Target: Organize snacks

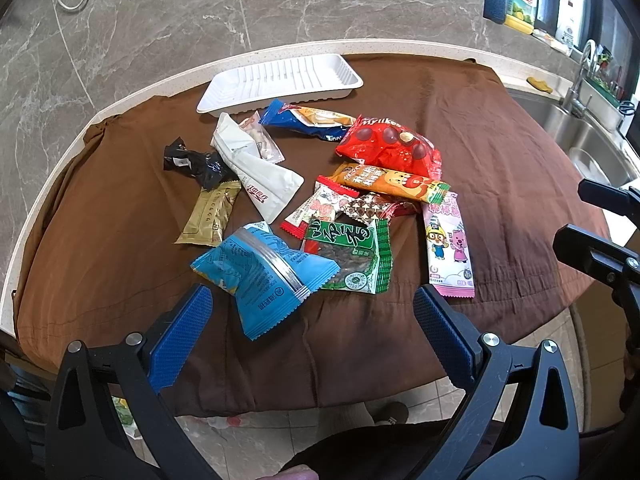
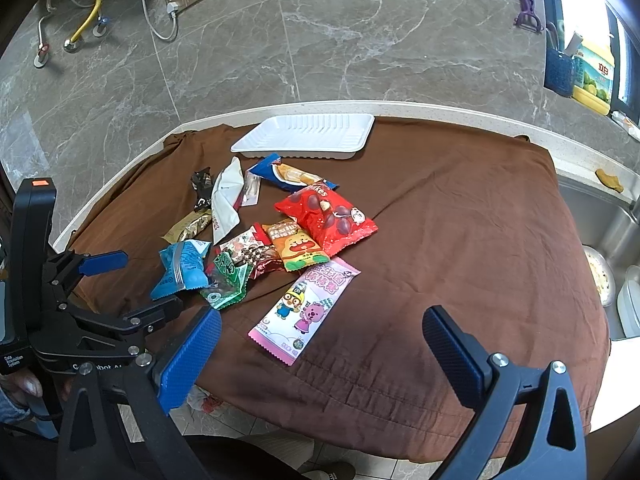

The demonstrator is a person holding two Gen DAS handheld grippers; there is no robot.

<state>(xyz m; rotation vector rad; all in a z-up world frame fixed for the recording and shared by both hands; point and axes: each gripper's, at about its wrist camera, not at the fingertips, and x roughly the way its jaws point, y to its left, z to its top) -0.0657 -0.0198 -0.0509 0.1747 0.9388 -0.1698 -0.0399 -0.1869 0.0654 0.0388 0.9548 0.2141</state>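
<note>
Several snack packets lie in a loose pile on a brown cloth (image 1: 500,152): a light blue packet (image 1: 260,276), a green one (image 1: 352,256), a pink cartoon one (image 1: 448,248), a red bag (image 1: 396,148), an orange bar (image 1: 392,182), a white pouch (image 1: 256,172). An empty white tray (image 1: 280,80) sits behind them, and shows too in the right wrist view (image 2: 308,136). My left gripper (image 1: 312,320) is open and empty, just in front of the light blue packet. My right gripper (image 2: 324,344) is open and empty, in front of the pink packet (image 2: 304,308).
The cloth covers a rounded counter (image 1: 132,96) against a marble wall. A steel sink (image 1: 592,148) with a tap lies to the right. Bottles and a blue holder (image 2: 576,72) stand at the far right. The left gripper (image 2: 100,292) shows in the right wrist view.
</note>
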